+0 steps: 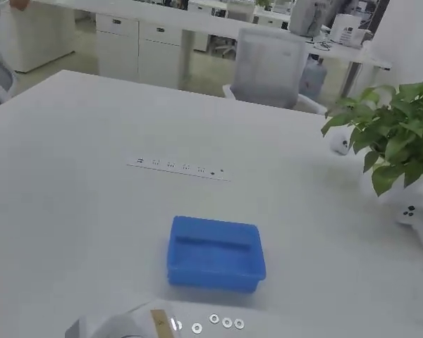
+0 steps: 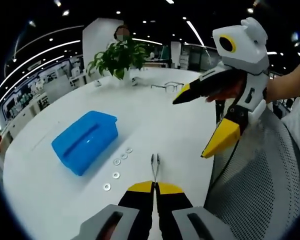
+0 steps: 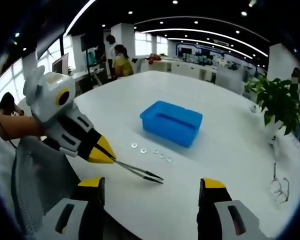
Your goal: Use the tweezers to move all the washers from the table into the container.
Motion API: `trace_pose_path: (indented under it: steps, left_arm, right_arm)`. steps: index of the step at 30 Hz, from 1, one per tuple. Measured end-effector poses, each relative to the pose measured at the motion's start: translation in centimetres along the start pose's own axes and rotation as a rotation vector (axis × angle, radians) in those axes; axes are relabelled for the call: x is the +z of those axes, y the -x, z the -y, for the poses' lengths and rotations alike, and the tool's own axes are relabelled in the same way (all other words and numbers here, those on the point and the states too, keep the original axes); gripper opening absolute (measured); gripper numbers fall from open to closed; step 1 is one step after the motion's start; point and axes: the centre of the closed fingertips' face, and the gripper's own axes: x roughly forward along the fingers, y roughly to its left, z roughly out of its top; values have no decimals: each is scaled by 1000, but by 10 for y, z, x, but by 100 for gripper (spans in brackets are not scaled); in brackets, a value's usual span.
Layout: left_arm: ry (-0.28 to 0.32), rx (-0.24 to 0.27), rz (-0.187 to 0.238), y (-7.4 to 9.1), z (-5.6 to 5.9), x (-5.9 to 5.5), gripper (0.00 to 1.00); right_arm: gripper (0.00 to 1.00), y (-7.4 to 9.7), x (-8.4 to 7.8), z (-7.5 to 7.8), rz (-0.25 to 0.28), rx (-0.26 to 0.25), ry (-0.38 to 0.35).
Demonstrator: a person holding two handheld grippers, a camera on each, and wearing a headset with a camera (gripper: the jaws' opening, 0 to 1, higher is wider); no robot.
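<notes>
The left claw (image 2: 154, 186) is pinched shut on the handle end of the tweezers (image 2: 154, 167). Their tips poke forward over the counter (image 2: 155, 120), presumably so the fine points can pick up what the broad jaws cannot. The right claw (image 2: 189, 128) hangs above and to the right with its jaws spread and nothing between them, free to help if needed. Five washers (image 3: 155, 151) lie in a loose row on the near side of the blue container (image 3: 171, 122), just beside its wall. None seems to be inside, though its floor is partly hidden. The tweezer tips sit near the row, touching no washer.
</notes>
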Motion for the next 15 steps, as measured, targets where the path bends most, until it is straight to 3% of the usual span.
trace_pose_path:
  steps: [2, 5, 11, 15]
  left_arm:
    - [-4, 5, 12, 7, 3, 5, 0]
    - [-22, 9, 21, 17, 9, 11, 0]
    - [-80, -20, 0, 27, 21, 14, 0]
    - [-118, -47, 6, 32, 28, 20, 0]
  right_arm:
    - [60, -2, 0, -7, -6, 27, 12]
    - [55, -11, -1, -25, -12, 86, 38]
    - [32, -27, -7, -56, -56, 203, 171]
    - [29, -36, -4, -67, -72, 239, 308]
